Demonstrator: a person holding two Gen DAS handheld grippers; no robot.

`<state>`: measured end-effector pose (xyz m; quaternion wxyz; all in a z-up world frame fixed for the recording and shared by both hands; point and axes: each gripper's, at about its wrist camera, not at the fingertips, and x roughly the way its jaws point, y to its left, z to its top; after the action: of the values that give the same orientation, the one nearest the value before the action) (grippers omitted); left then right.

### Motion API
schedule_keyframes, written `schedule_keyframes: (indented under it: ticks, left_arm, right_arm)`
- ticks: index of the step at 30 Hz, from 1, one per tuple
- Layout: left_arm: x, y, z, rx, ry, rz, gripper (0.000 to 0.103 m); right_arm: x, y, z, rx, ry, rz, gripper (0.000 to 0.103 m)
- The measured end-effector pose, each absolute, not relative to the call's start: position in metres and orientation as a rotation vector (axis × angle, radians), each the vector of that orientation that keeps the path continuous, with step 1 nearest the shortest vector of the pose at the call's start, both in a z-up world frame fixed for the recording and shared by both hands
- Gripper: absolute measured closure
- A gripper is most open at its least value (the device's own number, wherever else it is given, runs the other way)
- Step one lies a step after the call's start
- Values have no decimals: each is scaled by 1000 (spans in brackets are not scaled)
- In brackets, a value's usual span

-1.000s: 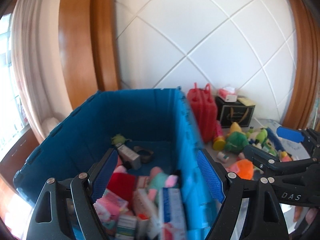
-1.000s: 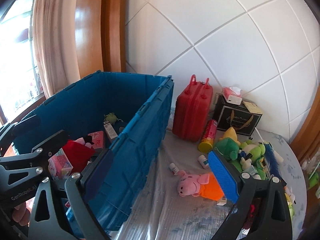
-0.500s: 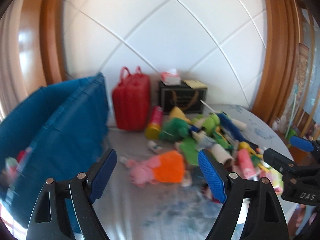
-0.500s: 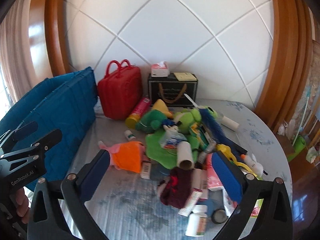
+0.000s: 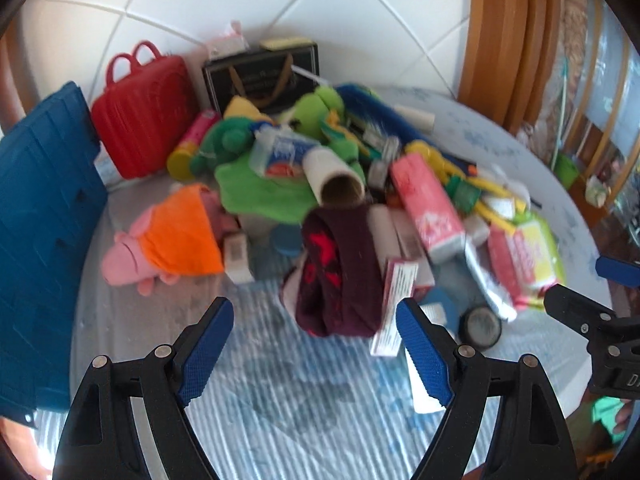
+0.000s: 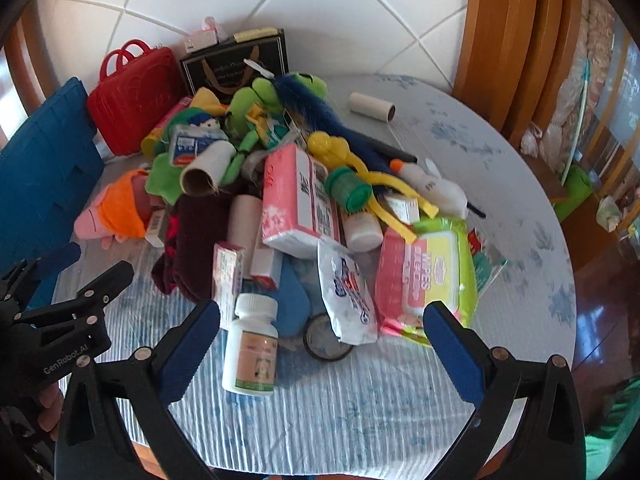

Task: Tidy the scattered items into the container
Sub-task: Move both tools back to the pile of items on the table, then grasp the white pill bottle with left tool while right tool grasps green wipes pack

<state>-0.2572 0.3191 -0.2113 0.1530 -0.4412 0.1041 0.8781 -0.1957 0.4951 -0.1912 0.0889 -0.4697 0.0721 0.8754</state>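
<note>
Both wrist views have swung away from the open blue plastic crate (image 5: 44,232), which a second ago filled the left view with boxes and toys inside it; now only its outer wall shows at the left edge, and both cameras look down on the heap of scattered items on the round table (image 6: 500,168) with its pale blue-patterned cloth. The left gripper (image 5: 314,344) has its blue-padded fingers (image 5: 206,346) apart with nothing between them, poised above bare cloth just short of a dark maroon knitted garment with red marks (image 5: 340,268); this view is blurred. The right gripper (image 6: 322,346), whose fingers stand wider than a second ago, is empty too, and between its tips in view lie a white plastic pill bottle with a white cap (image 6: 252,346), a white crinkly snack packet (image 6: 348,294) and a small round dark lid (image 6: 326,338), none touched. Beside them sit a pink and lime-green pack of wet wipes (image 6: 428,276) and a pink tissue box (image 6: 298,204). Further left a pink pig plush in an orange dress (image 5: 176,236) lies near the crate, and a red hard-shell case with handles (image 5: 146,108) and a black gift bag (image 6: 236,66) stand by the white tiled wall.
</note>
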Motion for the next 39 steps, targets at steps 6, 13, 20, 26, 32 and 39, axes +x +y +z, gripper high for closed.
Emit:
schedule_keyframes:
  ticks: [6,13,20,26,32,39]
  left_arm:
    - [-245,342,-238,-1297,342,2422,19]
    - [-228,383,-270,-1400,363,2382,19]
    - [-218,414,-297,-1530,332,2470,19]
    - [-222,417,-315,-1625,301,2525,34]
    - [-227,420,-321,-1617,298,2556,45]
    - [-232,414,-333,-1637,300,2548,44]
  right_arm:
    - [-176,518,-215,-1411,273,2504,0]
    - [-152,569,-236,-1455,292,2420,0]
    - [-152,630,-261,-1533,275,2459,0]
    - [-166,651,-269,-1567,290,2549,0]
    - [-190,653,-275,-1579,280,2592,1]
    - [-203,658,-293,-1621,334,2592,27]
